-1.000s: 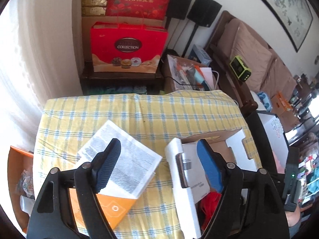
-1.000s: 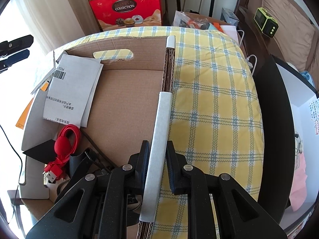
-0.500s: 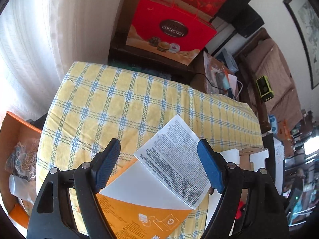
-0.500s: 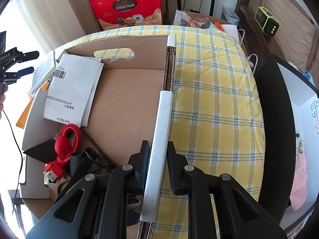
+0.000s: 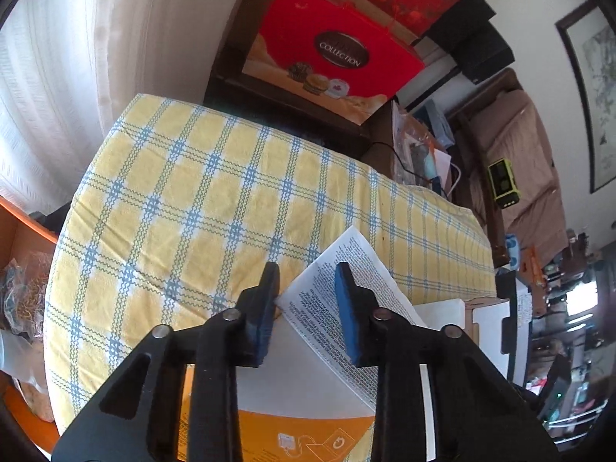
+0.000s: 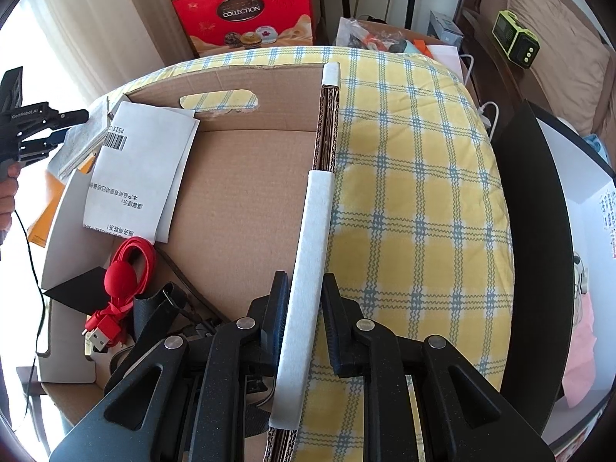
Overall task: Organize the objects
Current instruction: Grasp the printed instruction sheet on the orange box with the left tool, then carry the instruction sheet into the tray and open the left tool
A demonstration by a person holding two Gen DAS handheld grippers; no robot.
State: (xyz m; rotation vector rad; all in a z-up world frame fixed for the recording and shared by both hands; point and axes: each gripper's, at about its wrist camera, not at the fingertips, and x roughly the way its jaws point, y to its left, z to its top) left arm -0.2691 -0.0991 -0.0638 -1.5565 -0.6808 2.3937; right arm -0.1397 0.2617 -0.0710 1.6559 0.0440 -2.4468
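Two changes against the earlier frames, both on the left side. The left gripper (image 5: 306,296) is now hanging over the corner of the printed leaflet (image 5: 358,254), where a second ago it was looking at the box and the leaflet together from farther back. Its jaws have just been closing, from wide to a narrow gap. The leaflet's near corner is lying between the blue pads (image 5: 348,319) and touching the left one. Whether they are pressing on it I cannot tell.

The right gripper (image 6: 304,296) is staying as it was, clamped on the white-taped edge (image 6: 312,238) of the cardboard box (image 6: 246,200) wall. That wall is running straight ahead from its fingertips.

The leaflet is showing white paper dense with small black print, its far corner pointing away from the fingers. Below the left fingers it is resting on a plain white sheet (image 5: 308,365), and that on an orange folder (image 5: 308,435) nearest the camera. All of it is sitting on the yellow-and-blue checked tablecloth (image 5: 211,200), just left of the box.

Left of the right fingers, inside the box, a red cable (image 6: 131,265) is lying coiled. A barcoded white paper (image 6: 142,177) is leaning farther ahead. Beyond the table a red gift bag (image 5: 327,57) is standing.
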